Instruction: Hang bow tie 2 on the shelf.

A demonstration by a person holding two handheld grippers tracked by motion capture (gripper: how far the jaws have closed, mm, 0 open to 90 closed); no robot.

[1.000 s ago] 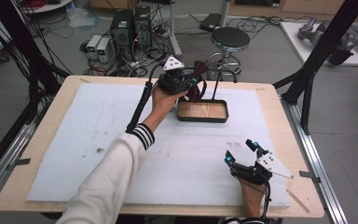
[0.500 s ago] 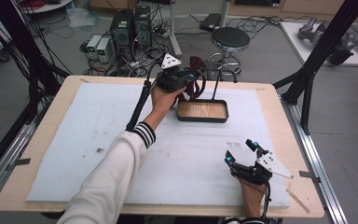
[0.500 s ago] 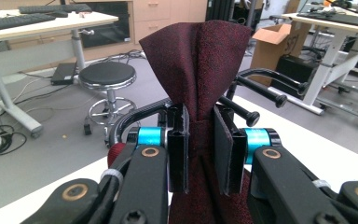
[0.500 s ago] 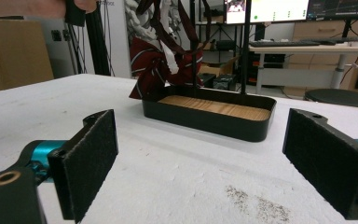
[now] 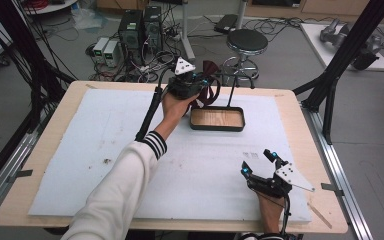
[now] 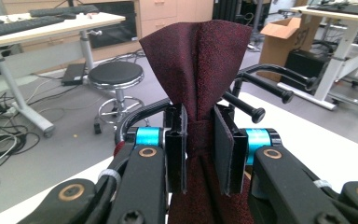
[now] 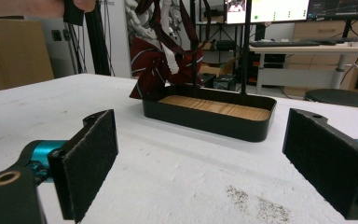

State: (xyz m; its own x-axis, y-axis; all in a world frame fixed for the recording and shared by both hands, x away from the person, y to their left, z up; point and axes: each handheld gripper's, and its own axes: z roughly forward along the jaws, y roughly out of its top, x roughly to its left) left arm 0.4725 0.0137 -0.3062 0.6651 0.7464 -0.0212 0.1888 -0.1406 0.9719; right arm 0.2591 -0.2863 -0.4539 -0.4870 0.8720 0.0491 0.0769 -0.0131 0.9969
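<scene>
A dark red necktie (image 6: 200, 60) stands pinched between the jaws of my left gripper (image 6: 199, 144), which is shut on it. In the high view the left gripper (image 5: 202, 84) holds the tie (image 5: 210, 92) at the far side of the table, just behind the left end of a black tray (image 5: 217, 128) with a wooden floor. A black rack (image 5: 232, 90) rises from the tray. My right gripper (image 5: 257, 161) rests open near the front right of the table. Its pads (image 7: 91, 158) stand wide apart, facing the tray (image 7: 209, 122) and the hanging tie (image 7: 158, 60).
A white foam sheet (image 5: 80, 150) covers the wooden table. The rack's black arms (image 6: 270, 79) reach out right of the tie. A black stool (image 5: 247, 42) stands beyond the far edge, with computers and cables (image 5: 135, 35) on the floor. Dark crumbs (image 7: 256, 200) lie near the right gripper.
The left gripper with the tie has shifted only slightly at the rack. The right gripper has stayed still and open.
</scene>
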